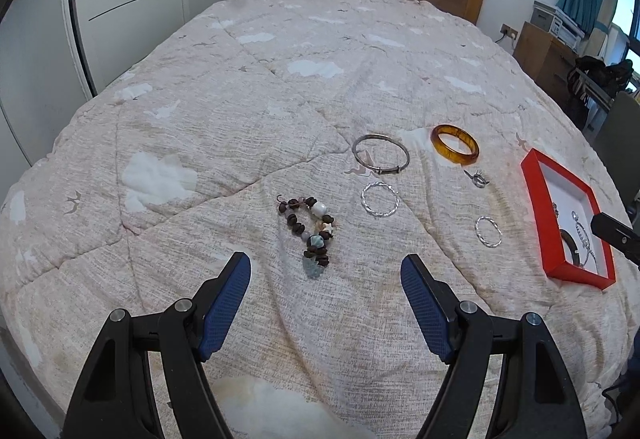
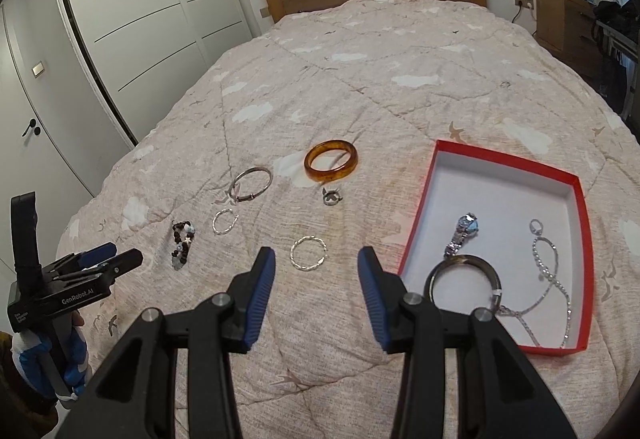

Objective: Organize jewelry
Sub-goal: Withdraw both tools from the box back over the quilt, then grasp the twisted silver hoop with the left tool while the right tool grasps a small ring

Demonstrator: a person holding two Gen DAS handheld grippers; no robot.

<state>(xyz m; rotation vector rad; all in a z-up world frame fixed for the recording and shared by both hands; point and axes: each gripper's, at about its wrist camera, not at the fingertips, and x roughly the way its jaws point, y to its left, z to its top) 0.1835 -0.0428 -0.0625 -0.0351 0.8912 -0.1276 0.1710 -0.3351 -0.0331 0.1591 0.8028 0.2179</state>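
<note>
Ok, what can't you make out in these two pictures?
- Box contents, left wrist view: near wall and right gripper hide most.
- Dark bangle and chain, right wrist view: lower parts behind the gripper's finger.
- Small ring: too small to read its shape.
- Bead bracelet, right wrist view: beads too small.
- Person: only a sleeve, at the edge.

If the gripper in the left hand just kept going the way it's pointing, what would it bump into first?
Most likely the beaded bracelet: it lies on the quilt just ahead of the open left gripper, roughly centred between its fingers. Depth is hard to judge, so it might meet bare quilt just short of it.
</note>
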